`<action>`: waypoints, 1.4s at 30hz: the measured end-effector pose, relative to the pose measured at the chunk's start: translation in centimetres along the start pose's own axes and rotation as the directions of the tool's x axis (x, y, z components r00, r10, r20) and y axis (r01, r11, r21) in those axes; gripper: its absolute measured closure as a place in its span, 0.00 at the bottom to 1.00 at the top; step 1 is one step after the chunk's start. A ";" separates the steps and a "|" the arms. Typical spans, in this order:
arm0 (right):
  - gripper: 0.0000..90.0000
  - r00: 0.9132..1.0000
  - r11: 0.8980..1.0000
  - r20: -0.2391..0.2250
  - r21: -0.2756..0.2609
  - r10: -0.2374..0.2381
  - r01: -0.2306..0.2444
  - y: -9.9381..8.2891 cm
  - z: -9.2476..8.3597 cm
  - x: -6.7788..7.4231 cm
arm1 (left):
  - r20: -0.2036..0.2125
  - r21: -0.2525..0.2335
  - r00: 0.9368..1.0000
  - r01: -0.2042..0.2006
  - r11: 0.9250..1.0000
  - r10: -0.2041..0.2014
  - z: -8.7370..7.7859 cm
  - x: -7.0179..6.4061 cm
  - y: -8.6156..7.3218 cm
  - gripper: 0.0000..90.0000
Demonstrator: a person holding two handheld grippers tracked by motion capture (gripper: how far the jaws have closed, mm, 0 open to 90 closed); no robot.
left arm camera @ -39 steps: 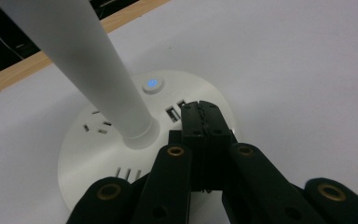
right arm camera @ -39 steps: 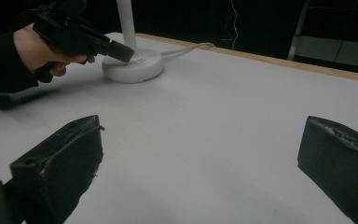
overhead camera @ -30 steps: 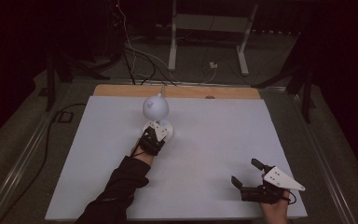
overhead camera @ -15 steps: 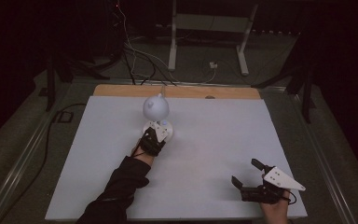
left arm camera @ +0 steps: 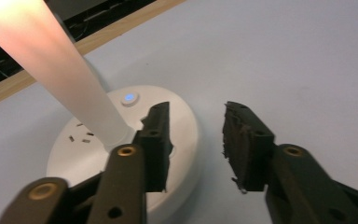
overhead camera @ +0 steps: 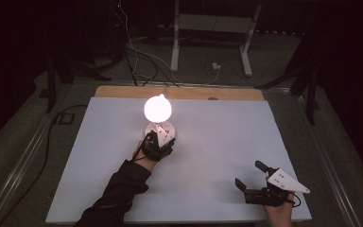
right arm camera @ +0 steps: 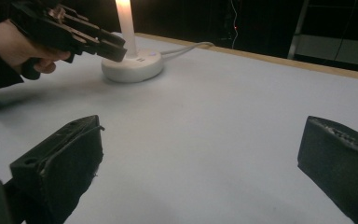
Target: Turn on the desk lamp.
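Note:
A small lamp stands on the white table, left of its middle: a glowing bulb point(overhead camera: 157, 108) above a round white base point(overhead camera: 168, 128). In the left gripper view the lit stem point(left arm camera: 60, 70) rises from the base point(left arm camera: 186, 126), and a small blue button point(left arm camera: 128, 98) glows on top. My left gripper point(overhead camera: 158, 142) hovers at the base's near edge, open, its left jaw over the base and nothing between the jaws point(left arm camera: 196, 112). My right gripper point(overhead camera: 249, 174) rests near the front right of the table, wide open and holding nothing point(right arm camera: 200, 135).
The white table top point(overhead camera: 227, 137) ends in a wooden strip point(overhead camera: 189, 93) at the back. A white cable point(right arm camera: 186, 46) runs from the lamp base toward that edge. Cables and a metal stand point(overhead camera: 208, 28) sit on the dark floor beyond.
The lamp's bulb has gone from pale and dull to brightly glowing. Both grippers stay where they were.

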State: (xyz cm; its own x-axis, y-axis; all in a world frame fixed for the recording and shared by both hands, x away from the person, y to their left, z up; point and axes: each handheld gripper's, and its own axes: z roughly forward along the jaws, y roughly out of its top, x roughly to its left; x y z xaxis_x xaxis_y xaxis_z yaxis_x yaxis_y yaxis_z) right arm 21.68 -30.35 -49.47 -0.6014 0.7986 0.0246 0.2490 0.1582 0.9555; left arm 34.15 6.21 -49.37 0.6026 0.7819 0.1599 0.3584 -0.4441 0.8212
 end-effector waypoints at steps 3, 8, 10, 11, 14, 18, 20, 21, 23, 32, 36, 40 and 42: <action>0.00 1.000 1.000 0.000 -0.002 0.002 -0.002 0.0 0.0 0.0 | 0.035 0.000 0.999 0.009 1.000 -0.009 -0.7 -0.2 0.1 0.54; 0.00 1.000 1.000 -0.001 -0.001 0.002 -0.002 0.0 0.0 0.0 | 0.086 0.000 0.996 0.020 1.000 -0.020 -1.9 -0.6 0.4 0.42; 0.00 1.000 1.000 0.000 0.000 0.002 -0.002 0.0 0.0 0.0 | 0.121 -0.008 0.992 0.042 0.999 -0.040 -2.4 -0.5 0.6 0.40; 0.00 1.000 1.000 0.000 0.000 0.002 -0.002 0.0 0.0 0.0 | 0.131 -0.017 0.991 0.044 0.999 -0.041 -2.6 -0.5 0.6 0.40; 0.00 1.000 1.000 0.001 0.001 0.000 0.000 0.0 0.0 0.0 | 0.162 -0.020 0.985 0.056 0.998 -0.052 -3.4 -0.3 0.8 0.31; 0.00 1.000 1.000 0.001 0.002 0.000 0.000 0.0 0.0 0.0 | 0.195 -0.021 0.978 0.076 0.997 -0.070 -4.3 0.0 0.9 0.23; 0.00 1.000 1.000 0.000 0.002 -0.001 0.001 0.0 0.1 0.0 | 0.218 -0.016 0.973 0.084 0.996 -0.079 -4.7 0.3 0.8 0.18; 0.00 1.000 1.000 0.000 0.001 -0.001 0.001 0.0 0.1 0.0 | 0.230 -0.008 0.969 0.094 0.996 -0.089 -4.8 0.5 0.7 0.17; 0.00 1.000 1.000 0.000 0.001 -0.002 0.002 0.0 0.1 0.0 | 0.246 -0.011 0.964 0.109 0.994 -0.103 -5.2 0.7 0.6 0.16; 0.00 1.000 1.000 -0.009 0.001 0.002 -0.002 0.0 0.1 0.0 | 0.314 -0.027 0.946 0.098 0.995 -0.084 -7.1 2.1 0.4 0.00; 0.00 1.000 1.000 -0.009 0.004 0.004 -0.004 0.0 0.2 0.0 | 0.309 -0.026 0.948 0.084 0.996 -0.072 -8.0 2.8 -0.2 0.00; 0.00 1.000 1.000 -0.008 0.003 0.004 -0.004 0.0 0.1 0.1 | 0.294 -0.024 0.952 0.096 0.995 -0.085 -8.7 3.8 -1.1 0.00; 0.00 1.000 1.000 -0.007 0.004 0.004 -0.004 0.0 0.1 0.0 | 0.291 -0.023 0.951 0.116 0.993 -0.104 -9.2 4.4 -1.7 0.00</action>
State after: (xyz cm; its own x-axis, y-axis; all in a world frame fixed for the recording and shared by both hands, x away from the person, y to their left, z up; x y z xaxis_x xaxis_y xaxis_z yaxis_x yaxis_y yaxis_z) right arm 21.77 -30.23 -49.49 -0.6054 0.7953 0.0306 0.2545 0.1570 0.9543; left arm 29.62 14.41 -44.97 0.7430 0.6628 -0.0928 0.4090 -0.3400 0.8468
